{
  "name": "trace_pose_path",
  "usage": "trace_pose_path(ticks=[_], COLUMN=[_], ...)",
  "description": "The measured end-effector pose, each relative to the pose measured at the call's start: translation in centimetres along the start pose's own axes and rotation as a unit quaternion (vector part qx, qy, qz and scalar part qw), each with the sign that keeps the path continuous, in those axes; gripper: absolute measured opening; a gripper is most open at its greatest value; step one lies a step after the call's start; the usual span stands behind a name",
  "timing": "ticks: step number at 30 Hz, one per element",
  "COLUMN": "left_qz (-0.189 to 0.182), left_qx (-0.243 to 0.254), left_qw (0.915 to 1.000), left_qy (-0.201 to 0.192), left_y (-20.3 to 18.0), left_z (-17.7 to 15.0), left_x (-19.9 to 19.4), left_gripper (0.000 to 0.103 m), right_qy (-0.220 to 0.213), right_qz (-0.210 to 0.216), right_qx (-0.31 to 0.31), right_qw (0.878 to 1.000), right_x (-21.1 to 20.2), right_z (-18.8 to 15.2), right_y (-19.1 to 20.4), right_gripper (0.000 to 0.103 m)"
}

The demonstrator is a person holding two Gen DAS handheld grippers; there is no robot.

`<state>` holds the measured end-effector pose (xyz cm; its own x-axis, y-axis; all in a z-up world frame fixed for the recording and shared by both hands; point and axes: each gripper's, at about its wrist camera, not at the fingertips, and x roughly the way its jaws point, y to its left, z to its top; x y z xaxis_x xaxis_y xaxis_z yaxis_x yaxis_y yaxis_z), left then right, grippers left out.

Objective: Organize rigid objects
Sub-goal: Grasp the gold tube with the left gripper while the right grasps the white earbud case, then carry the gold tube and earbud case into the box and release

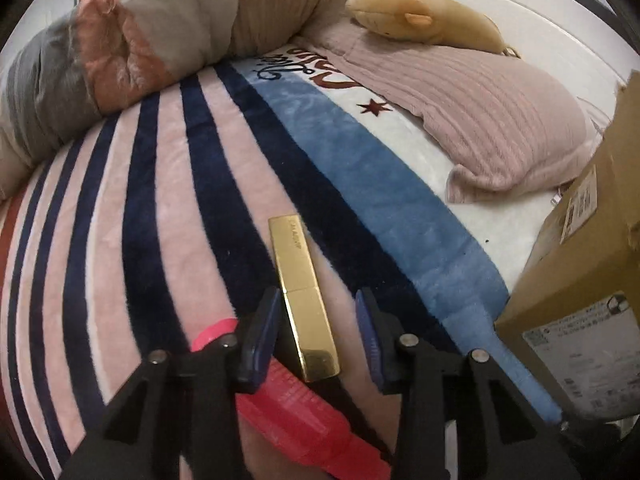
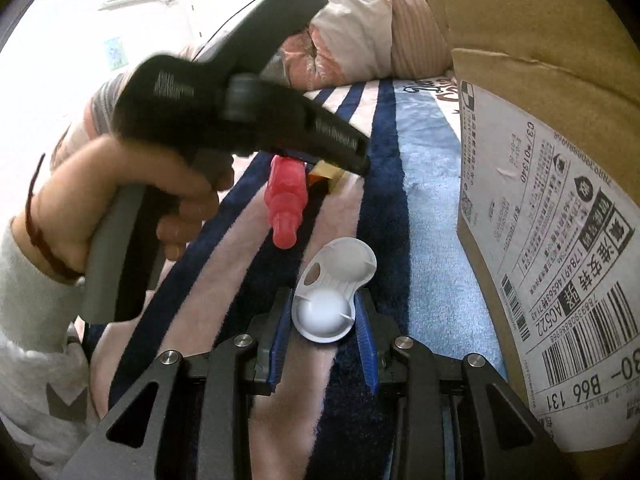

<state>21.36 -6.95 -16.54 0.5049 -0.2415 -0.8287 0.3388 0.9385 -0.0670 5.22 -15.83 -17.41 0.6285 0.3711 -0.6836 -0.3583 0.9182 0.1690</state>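
A gold rectangular lipstick tube [image 1: 302, 296] lies on the striped blanket [image 1: 160, 208], its near half between the open fingers of my left gripper [image 1: 318, 304]. The left pad touches its side, the right pad stands apart. A red plastic object [image 1: 308, 420] lies just below it and also shows in the right wrist view [image 2: 286, 200]. My right gripper [image 2: 324, 312] has its blue pads on both sides of a white contact-lens case [image 2: 332, 292], gripping its near cup. The left gripper's black body [image 2: 240, 112], held by a hand, hides most of the gold tube [image 2: 330, 174].
A cardboard box [image 1: 580, 280] with shipping labels stands at the right, close to both grippers [image 2: 540, 200]. A pink ribbed pillow [image 1: 480, 120], a tan plush toy [image 1: 424, 16] and bundled bedding [image 1: 160, 28] lie at the far end of the bed.
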Motion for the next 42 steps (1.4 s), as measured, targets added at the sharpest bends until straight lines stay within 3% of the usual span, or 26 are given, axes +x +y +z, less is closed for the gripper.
trace_pose_path(ticks=[1, 3, 7, 12, 17, 22, 29, 31, 34, 38, 42], left_qz=[-0.003, -0.027, -0.022, -0.046, -0.044, -0.023, -0.029, -0.022, -0.019, -0.014, -0.001], left_qx=[-0.007, -0.017, 0.000, -0.019, -0.033, -0.050, -0.080, -0.082, -0.085, -0.082, -0.081], left_qw=[1.0000, 0.9994, 0.9996, 0.9988, 0.9985, 0.9985, 0.9963, 0.9963, 0.9961, 0.9963, 0.9952], left_qy=[0.002, 0.012, 0.018, -0.001, -0.010, 0.010, -0.009, -0.012, -0.014, -0.023, -0.056], left_y=[0.2, 0.4, 0.2, 0.9, 1.5, 2.2, 2.5, 2.6, 2.8, 2.9, 3.0], left_z=[-0.1, -0.2, -2.5, -6.2, -10.9, -14.1, -14.7, -14.7, -14.8, -15.2, -15.4], left_x=[-0.1, -0.2, -2.4, -7.3, -11.4, -11.1, -9.7, -9.5, -9.8, -11.1, -14.5], left_gripper=[0.015, 0.015, 0.015, 0.015, 0.015, 0.015, 0.024, 0.017, 0.015, 0.015, 0.015], right_qy=[0.000, 0.000, 0.002, 0.004, 0.020, 0.030, 0.038, 0.037, 0.031, 0.011, -0.018], right_qz=[0.000, 0.000, -0.002, -0.003, 0.003, 0.017, 0.007, 0.006, -0.002, 0.008, 0.040], right_qx=[0.001, 0.002, 0.001, 0.002, 0.000, -0.020, -0.036, -0.037, -0.044, -0.053, -0.069], right_qw=[1.000, 1.000, 1.000, 1.000, 1.000, 0.999, 0.999, 0.999, 0.999, 0.998, 0.997], right_x=[0.0, -0.2, -0.3, -0.7, -1.0, -0.8, -0.1, 0.0, -0.3, -1.9, -5.2], right_z=[0.0, 0.1, 0.4, 0.5, 0.6, 0.4, 0.7, 0.7, 0.7, 1.0, 2.0], right_y=[0.0, 0.0, 0.0, 0.3, 0.6, 1.7, 2.3, 2.2, 2.4, 3.3, 4.8], right_gripper=[0.027, 0.027, 0.027, 0.026, 0.026, 0.026, 0.027, 0.027, 0.026, 0.026, 0.026])
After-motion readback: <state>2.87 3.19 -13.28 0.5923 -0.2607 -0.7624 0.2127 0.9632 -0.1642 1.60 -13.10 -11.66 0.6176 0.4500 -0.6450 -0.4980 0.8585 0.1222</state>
